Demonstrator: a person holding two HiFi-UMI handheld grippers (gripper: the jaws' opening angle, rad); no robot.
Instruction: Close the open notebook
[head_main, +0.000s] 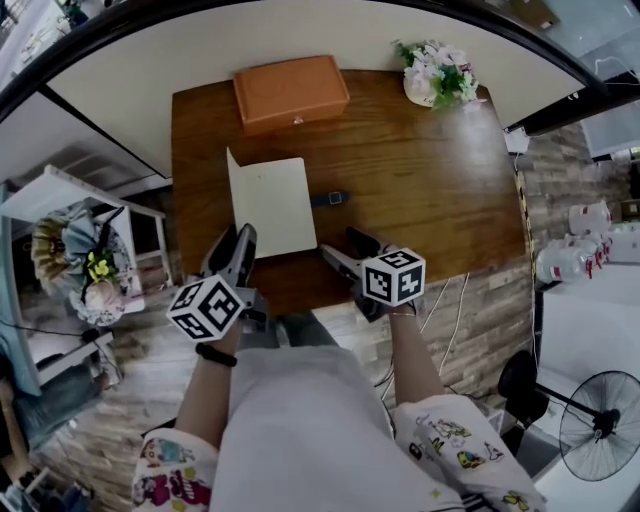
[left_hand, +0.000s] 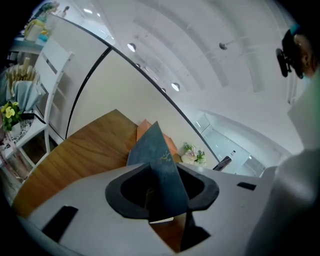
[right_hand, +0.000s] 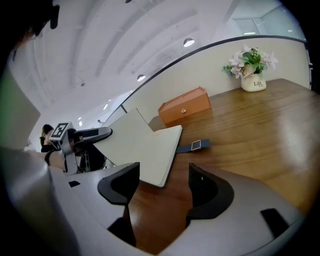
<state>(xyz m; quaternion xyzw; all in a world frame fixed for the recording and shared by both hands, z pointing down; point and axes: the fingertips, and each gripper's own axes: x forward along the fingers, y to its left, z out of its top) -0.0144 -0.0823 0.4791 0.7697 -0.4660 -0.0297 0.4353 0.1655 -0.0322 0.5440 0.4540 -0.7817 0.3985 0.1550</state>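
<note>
While the notebook (head_main: 272, 205) lies on the worktop (head_main: 430, 190) just on the near side of the orange box (head_main: 291, 90), its dark cover (left_hand: 157, 160) is seen raised, tilted between the jaws of the left tongs (head_main: 238, 248), which stand apart and are not pressed on it. The right tongs (right_hand: 162, 187) are held apart and empty, further from the orange box than the notebook. With nothing clamped, the cover could be dropped back open unless it is carried past upright, or the book shoved towards the orange box.
</note>
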